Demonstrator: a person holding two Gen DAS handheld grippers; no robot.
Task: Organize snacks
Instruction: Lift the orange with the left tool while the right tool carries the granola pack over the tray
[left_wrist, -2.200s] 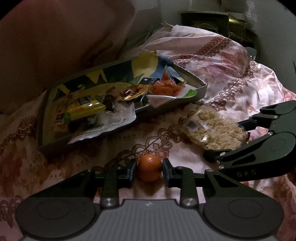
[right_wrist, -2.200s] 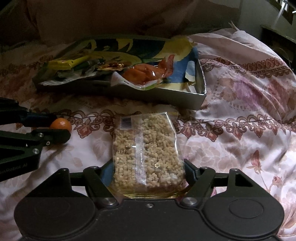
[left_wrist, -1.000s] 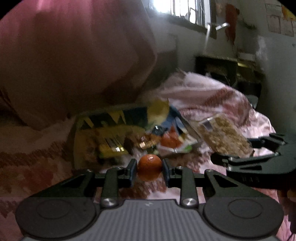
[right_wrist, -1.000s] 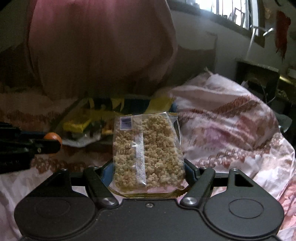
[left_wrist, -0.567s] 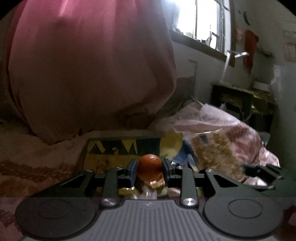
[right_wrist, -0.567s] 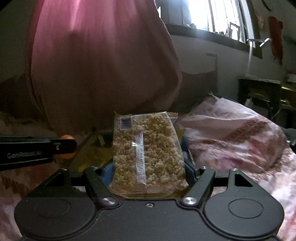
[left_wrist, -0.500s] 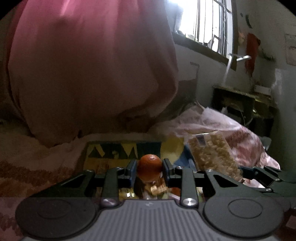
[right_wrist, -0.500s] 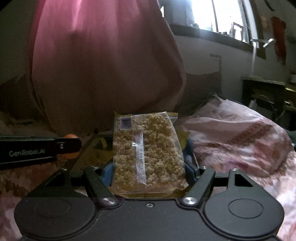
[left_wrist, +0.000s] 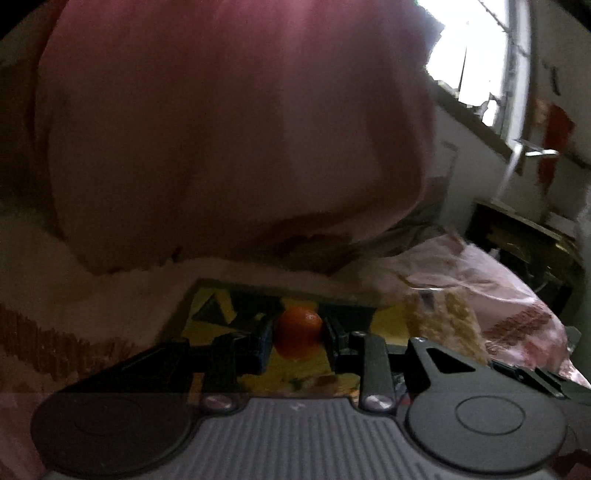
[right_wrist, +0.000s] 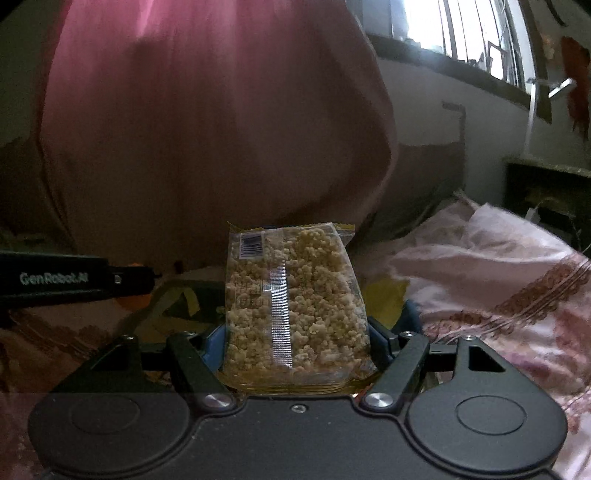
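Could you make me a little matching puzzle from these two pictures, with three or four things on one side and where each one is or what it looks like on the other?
Things:
1. small orange fruit
2. clear packet of puffed grain snack
3. snack box
4. pink curtain

Descriptions:
a. hangs behind the bed
b. clamped in the right gripper
c. lies on the flowered bedspread, yellow and dark printed
d. pinched in the left gripper

Pairs: 1-d, 2-b, 3-c, 4-a

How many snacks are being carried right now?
2. An orange is pinched in the left gripper; a puffed-grain packet is clamped in the right gripper. The box below may hide more.
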